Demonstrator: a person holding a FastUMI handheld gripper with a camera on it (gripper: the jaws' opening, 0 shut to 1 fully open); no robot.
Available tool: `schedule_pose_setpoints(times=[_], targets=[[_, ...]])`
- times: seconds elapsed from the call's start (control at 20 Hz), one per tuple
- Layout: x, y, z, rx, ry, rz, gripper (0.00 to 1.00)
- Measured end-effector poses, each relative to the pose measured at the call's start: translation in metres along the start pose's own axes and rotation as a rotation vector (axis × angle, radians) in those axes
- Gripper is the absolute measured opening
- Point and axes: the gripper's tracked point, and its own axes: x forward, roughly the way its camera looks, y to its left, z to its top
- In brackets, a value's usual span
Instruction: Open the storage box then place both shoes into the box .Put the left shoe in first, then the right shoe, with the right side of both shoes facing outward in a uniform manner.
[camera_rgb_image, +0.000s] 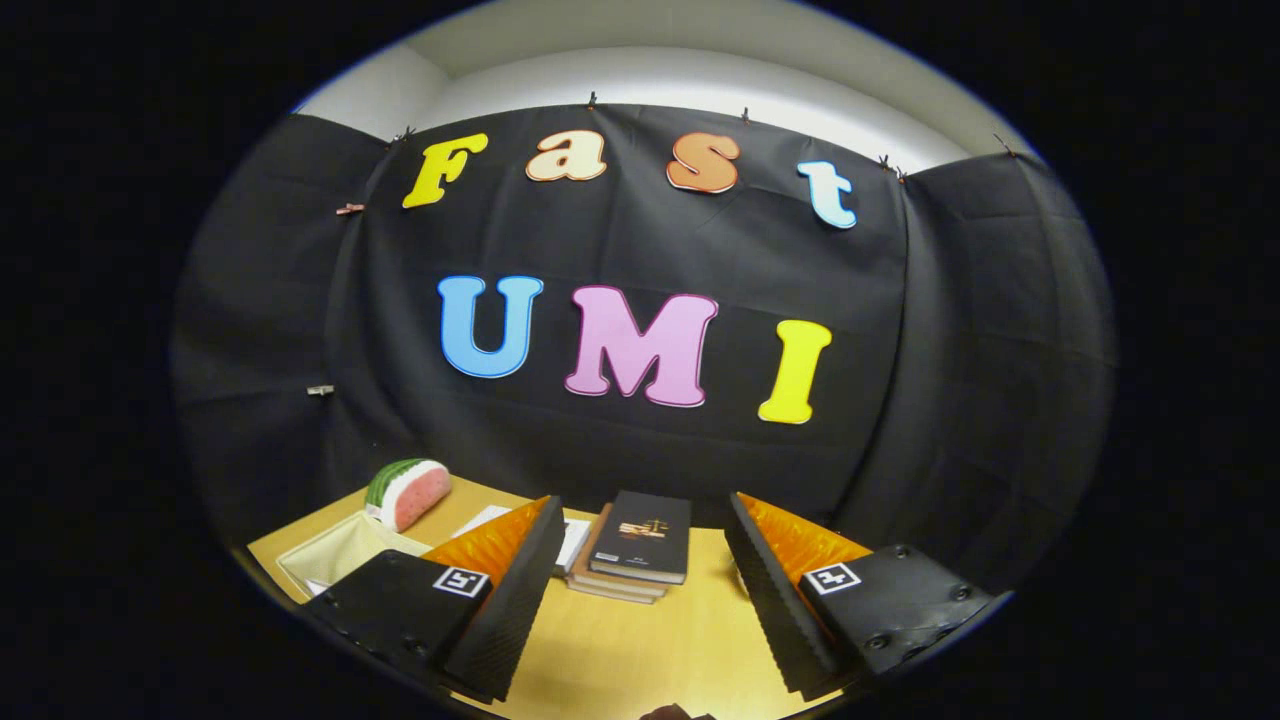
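**Fingers spread above the table, nothing between them**

Gripper view: your gripper (640, 590) is held level over a light wooden table (640, 650), with both fingers (515, 590) parted wide and nothing held. The bare table top shows in the gap between them. Each finger carries a small square black-and-white marker on its upper face; the pattern is a code, not readable writing.

Just ahead of the fingers, in line with the gap, lies a short stack of books (630, 555). The top book has a dark cover with a small pale emblem and a line of print below it, too small and blurred for you to read. Lighter-coloured books sit beneath it, their edges poking out towards the left finger. A white sheet of paper (575, 540) lies flat just beside the stack, partly hidden behind the left finger's tip.

Beyond the left finger and out to its far side sits a pale, cream-coloured open box (340, 555), its inner walls visible. Whether this is the storage box, you cannot tell. Just beyond that box rests a watermelon slice (408, 492), green rind up and red flesh facing you, near the black cloth wall (640, 440).

At the near edge of the table, between the finger bases, a small dark shape shows, too little of it to identify.
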Motion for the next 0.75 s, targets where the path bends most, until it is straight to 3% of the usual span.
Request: schedule_pose_setpoints(times=[0.4, 0.75], targets=[[0.002, -0.018, -0.032, 0.034, 0.08, -0.08, 0.98], [0.003, -0.002, -0.016, 0.059, 0.033, -0.114, 0.98]])
